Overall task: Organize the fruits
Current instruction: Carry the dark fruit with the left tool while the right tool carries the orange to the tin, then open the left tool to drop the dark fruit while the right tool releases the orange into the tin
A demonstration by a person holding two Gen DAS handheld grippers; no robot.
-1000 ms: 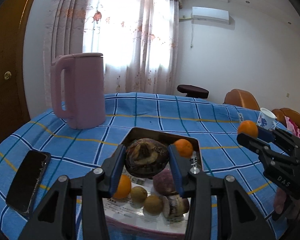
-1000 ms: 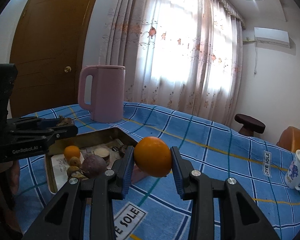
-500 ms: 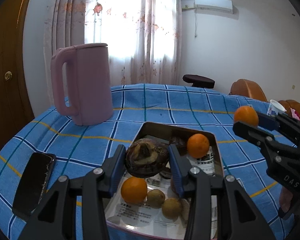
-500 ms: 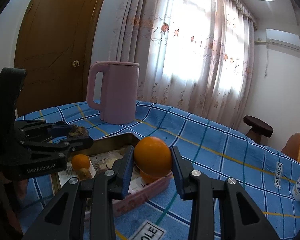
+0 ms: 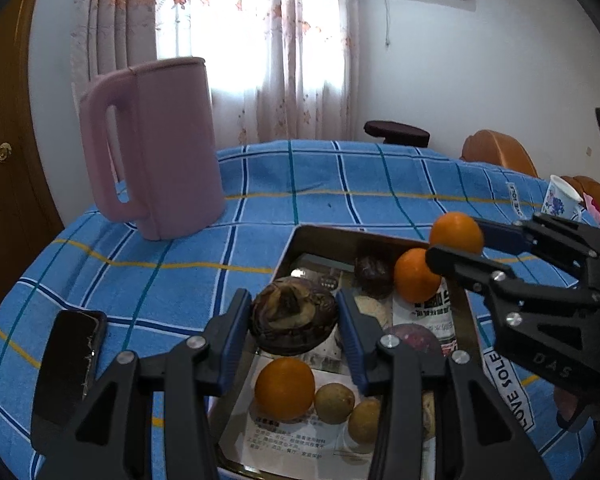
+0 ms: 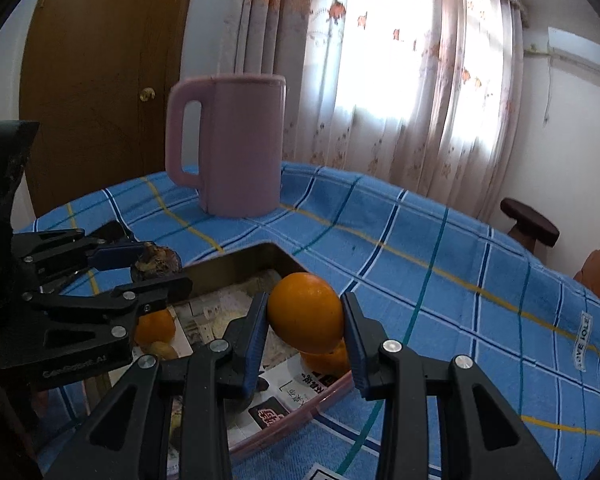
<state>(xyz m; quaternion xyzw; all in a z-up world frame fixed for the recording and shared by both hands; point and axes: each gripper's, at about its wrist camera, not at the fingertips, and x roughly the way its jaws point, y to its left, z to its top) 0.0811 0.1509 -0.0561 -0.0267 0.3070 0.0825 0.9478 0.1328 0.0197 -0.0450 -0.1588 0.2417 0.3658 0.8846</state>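
1. My left claw (image 5: 296,322) is closed on a dark, wrinkled brown fruit (image 5: 294,320), pads pressing both its sides; it hangs over the near left part of the tray (image 5: 296,240)
2. My right claw (image 6: 305,330) is clamped on an orange (image 6: 305,312), held above the tray's right side, just over a second orange (image 5: 416,280) already lying there
3. Already in the tray, on its printed paper lining: an orange at the near left (image 5: 285,388), two small tan fruits (image 5: 334,398) beside it, a purple round fruit (image 5: 414,340), and a dark one towards the far end (image 5: 372,274)
4. So most of the gathering looks done; I judge that what is left is to set down these two fruits inside the tray and let go
5. I see no loose fruit on the blue checked table (image 5: 340,184); only the pink jug (image 5: 156,148) at the far left, a phone (image 5: 70,356) near left and a cup (image 5: 560,198) far right stand outside the tray
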